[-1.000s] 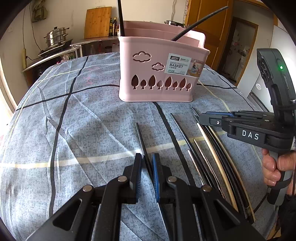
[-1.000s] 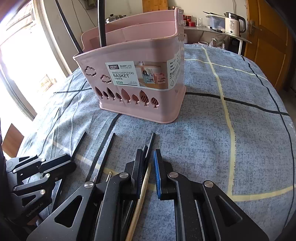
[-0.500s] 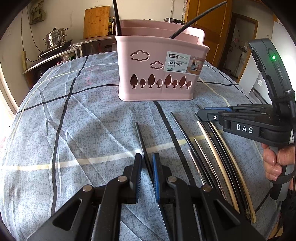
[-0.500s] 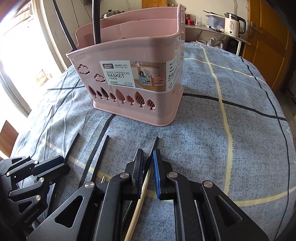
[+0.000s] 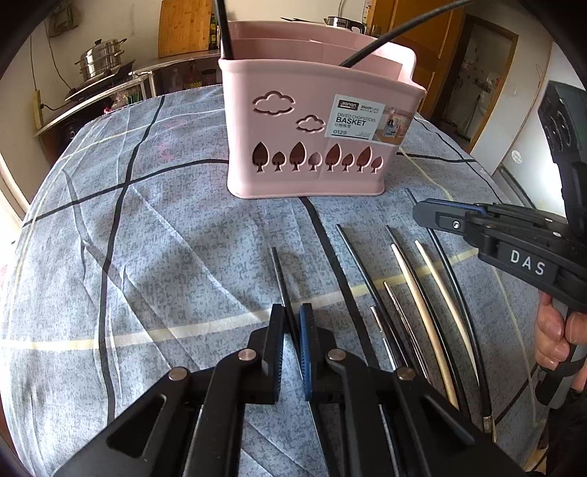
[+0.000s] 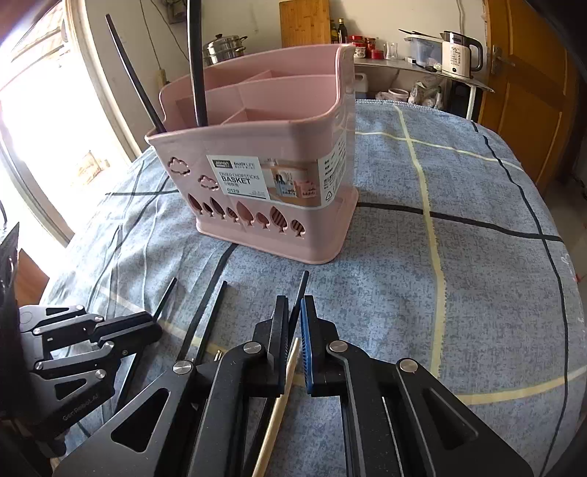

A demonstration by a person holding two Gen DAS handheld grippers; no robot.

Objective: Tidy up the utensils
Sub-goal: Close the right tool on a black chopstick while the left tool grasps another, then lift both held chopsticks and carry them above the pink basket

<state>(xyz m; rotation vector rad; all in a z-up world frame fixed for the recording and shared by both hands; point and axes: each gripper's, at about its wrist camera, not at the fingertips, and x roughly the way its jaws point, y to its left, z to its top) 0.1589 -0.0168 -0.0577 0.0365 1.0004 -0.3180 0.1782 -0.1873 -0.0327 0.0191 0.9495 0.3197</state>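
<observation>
Both pairs of jaws have drawn in since a second ago, and the basket now looms a little nearer in each view. Nearest, the left gripper (image 5: 291, 323) is clamped on a black chopstick (image 5: 277, 269) that lies apart from the rest on the cloth. The right gripper (image 6: 292, 319) has its jaws closing on another black chopstick (image 6: 301, 290), whose tip sticks out past the pads, while a pale one (image 6: 284, 381) lies beneath them. Between the two grippers the loose chopsticks lie side by side on the tablecloth (image 5: 146, 257), a blue-grey sheet crossed by black and cream lines: from the left wrist view I count about four black, two pale (image 5: 422, 293) and two thin metal ones (image 5: 398, 312), though some overlap and I cannot be sure. A hand (image 5: 554, 341) grips the right tool's handle at the table's edge. Beyond the row stands the pink basket (image 6: 279, 205), divided into compartments, with cloud and tree cut-outs and a label on its front. Two black chopsticks (image 6: 196, 73) lean in its left-hand compartment; the other compartments I can see hold nothing visible. Behind it run counters with a steel pot (image 5: 101, 62), a cutting board (image 5: 185, 27) and a white kettle (image 6: 458, 53), and a wooden door (image 6: 528, 91) stands at the right.
</observation>
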